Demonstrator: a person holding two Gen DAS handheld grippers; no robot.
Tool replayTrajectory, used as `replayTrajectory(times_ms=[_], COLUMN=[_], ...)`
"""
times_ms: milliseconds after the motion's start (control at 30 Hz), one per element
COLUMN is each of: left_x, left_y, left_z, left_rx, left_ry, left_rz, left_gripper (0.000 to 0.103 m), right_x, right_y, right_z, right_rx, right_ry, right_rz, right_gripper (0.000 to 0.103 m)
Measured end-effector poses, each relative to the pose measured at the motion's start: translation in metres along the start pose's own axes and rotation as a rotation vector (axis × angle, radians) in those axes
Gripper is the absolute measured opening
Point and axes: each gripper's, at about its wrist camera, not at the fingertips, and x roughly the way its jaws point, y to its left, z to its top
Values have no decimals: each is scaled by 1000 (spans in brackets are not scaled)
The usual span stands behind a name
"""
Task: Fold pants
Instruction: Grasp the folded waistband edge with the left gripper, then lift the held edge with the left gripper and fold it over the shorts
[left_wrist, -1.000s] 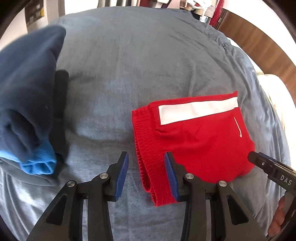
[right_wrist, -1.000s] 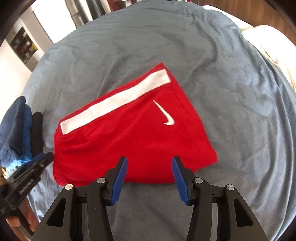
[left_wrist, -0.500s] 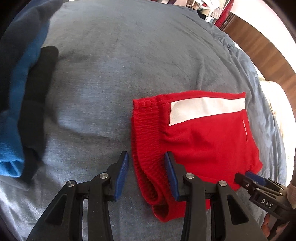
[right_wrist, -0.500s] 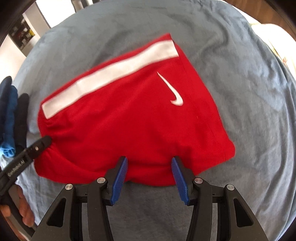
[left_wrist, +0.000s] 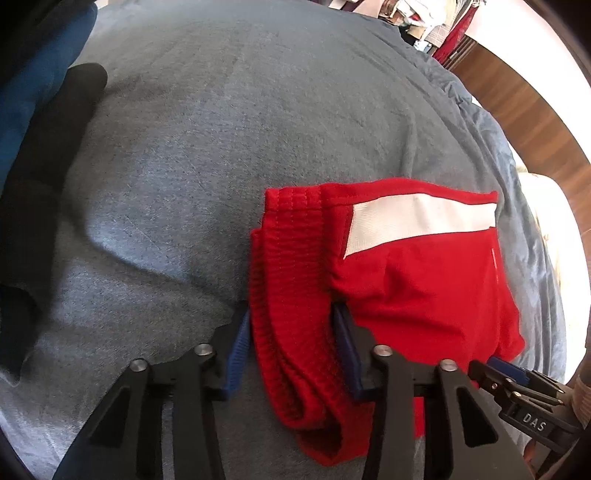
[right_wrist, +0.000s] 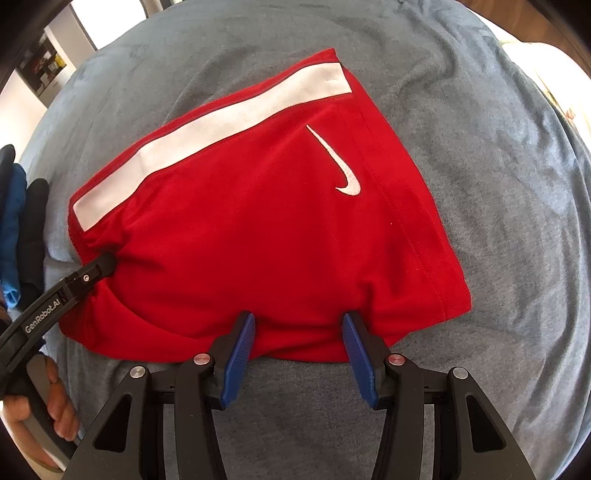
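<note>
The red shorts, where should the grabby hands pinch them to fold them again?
Probably along the near edge of the red shorts, coming in low from the person's side. The left gripper straddles the thick ribbed waistband end, and the right gripper stands open at the near edge toward the leg hem. Both spots are doubled edges, which pinch easily.

1. Printed in white on the black body of the right gripper (left_wrist: 496, 373), low at the right edge of the left wrist view: "DAS".
2. Printed in white along the black body of the left gripper (right_wrist: 105, 264), at the left edge of the right wrist view: "GenRobot.AI".
3. Stitched in white on the red shorts (right_wrist: 258, 236), near the hem: a swoosh mark (right_wrist: 338, 168), without letters. Seen edge-on as a thin white line in the left wrist view, unreadable there.
4. No other writing readable in either view.
</note>
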Motion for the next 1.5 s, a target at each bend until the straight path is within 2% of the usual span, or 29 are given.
replayTrajectory(times_ms=[67, 133, 300, 533, 700, 967, 1200, 1500], left_x=[-4, -10, -30, -47, -52, -51, -43, -14], left_y=[1, 0, -11, -58, -78, -124, -173, -224], left_z=[2, 3, 8, 9, 14, 24, 26, 33], left_rx=[-5, -2, 42, 216, 227, 241, 294, 314], left_ry=[8, 7, -24, -73, -68, -85, -86, -62], left_rz=[-16, -22, -20, 97, 134, 132, 113, 75], left_gripper=[29, 27, 14, 12, 12, 12, 12, 11], right_x=[0, 0, -4, -18, -44, -61, -63, -63], right_y=[0, 0, -3, 0, -2, -18, -49, -86], right_z=[0, 0, 3, 4, 9, 20, 31, 45], right_rx=[3, 5, 13, 9, 5, 7, 32, 58], right_ry=[0, -1, -3, -24, -88, -165, -197, -215], right_rz=[2, 3, 8, 22, 41, 78, 113, 161], right_gripper=[50, 50, 50, 50, 50, 50, 50, 50])
